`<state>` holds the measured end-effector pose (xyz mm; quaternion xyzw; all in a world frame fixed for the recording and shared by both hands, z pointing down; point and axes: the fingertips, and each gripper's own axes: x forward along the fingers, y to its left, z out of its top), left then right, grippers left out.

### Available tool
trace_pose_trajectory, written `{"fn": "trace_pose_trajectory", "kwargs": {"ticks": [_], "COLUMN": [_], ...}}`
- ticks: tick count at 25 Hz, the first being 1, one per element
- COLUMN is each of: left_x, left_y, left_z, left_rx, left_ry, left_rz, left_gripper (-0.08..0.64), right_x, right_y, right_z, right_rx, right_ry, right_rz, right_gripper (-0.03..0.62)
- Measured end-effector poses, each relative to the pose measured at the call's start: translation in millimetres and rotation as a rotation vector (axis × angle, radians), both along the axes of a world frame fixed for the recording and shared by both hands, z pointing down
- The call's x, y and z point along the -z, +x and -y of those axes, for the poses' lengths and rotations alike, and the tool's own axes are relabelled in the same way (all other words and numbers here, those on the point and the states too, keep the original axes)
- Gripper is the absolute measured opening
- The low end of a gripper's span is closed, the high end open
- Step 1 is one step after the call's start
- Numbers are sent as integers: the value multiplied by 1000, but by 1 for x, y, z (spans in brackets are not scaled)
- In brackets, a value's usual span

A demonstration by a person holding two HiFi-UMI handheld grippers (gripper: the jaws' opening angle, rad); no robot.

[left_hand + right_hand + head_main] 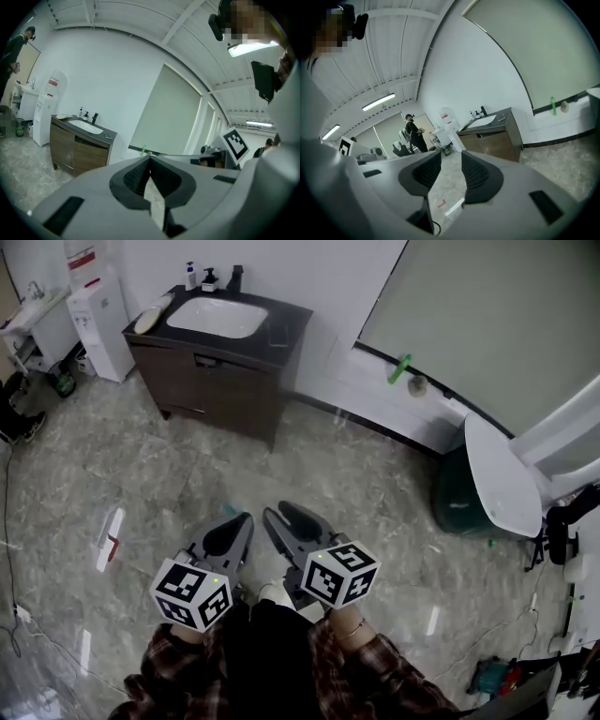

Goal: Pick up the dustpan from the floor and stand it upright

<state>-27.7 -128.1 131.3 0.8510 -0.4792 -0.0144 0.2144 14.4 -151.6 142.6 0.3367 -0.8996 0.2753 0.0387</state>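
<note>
Dustpan pickup not started: I can't pin it for sure (dark green object (458,499) on the floor (141,474) at far right may be it), left gripper (228,538) jaws closed on nothing, right gripper (292,527) jaws slightly apart, empty.

Head view looks steeply down; all 3 views share the vanity (211,381).

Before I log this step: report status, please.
Left gripper shut, empty. Right gripper open, empty. Dustpan not held, cannot identify it. Nothing blocks the floor ahead.
</note>
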Motion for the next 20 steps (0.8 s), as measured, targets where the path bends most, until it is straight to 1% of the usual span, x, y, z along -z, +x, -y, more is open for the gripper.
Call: {"fn": "trace_pose_trajectory", "kwargs": {"ticks": [2,3,6,8,12,14,20], "left_x": [7,9,14,17,15,13,6], "left_y": [11,15,20,22,25,26,29], "left_z": [5,8,11,11,14,16,15], "left_rx": [-18,-24,-29,-27,-29,-30,-36], "left_ry": [6,11,24,31,22,14,-8], "left_rz": [2,2,0,-4,-9,-9,-3], "left_gripper": [9,9,9,9,9,9,9], "right_x": [14,18,26,29,31,31,31], "right_y": [15,22,33,36,37,35,32], "right_z": [-3,-4,-10,-13,-11,-8,-4], "right_rx": [-15,-23,-42,-41,-30,-15,4], "right_ry": [11,23,81,115,158,171,177], "right_rz": [40,43,1,-26,-70,-86,-95], "right_gripper": [135,121,63,35,12,12,11]}}
